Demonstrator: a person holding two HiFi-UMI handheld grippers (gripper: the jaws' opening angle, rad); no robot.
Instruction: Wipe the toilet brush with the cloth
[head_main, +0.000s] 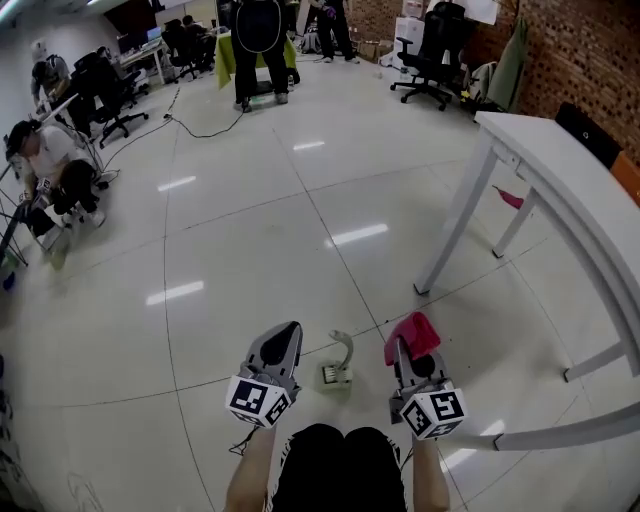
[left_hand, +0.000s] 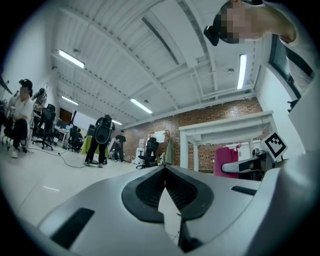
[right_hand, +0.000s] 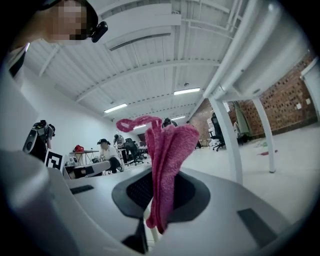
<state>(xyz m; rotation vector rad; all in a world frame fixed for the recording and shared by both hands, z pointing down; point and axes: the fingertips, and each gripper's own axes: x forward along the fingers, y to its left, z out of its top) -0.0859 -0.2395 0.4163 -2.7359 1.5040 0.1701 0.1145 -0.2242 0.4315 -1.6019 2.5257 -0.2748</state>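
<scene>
On the glossy floor (head_main: 250, 250), the toilet brush (head_main: 341, 364) sits between both grippers. The left gripper (head_main: 285, 336), closed and empty, should open and steady the handle. The right gripper (head_main: 402, 352) clamps the pink cloth (head_main: 412, 335) for wiping.

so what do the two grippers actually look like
Both match: the left gripper and right gripper have pale grey, wedge-shaped shells tapering to fingers with a black textured lining. Each carries a white cube printed with black square markers at the rear. No sleeves show on the forearms.
</scene>
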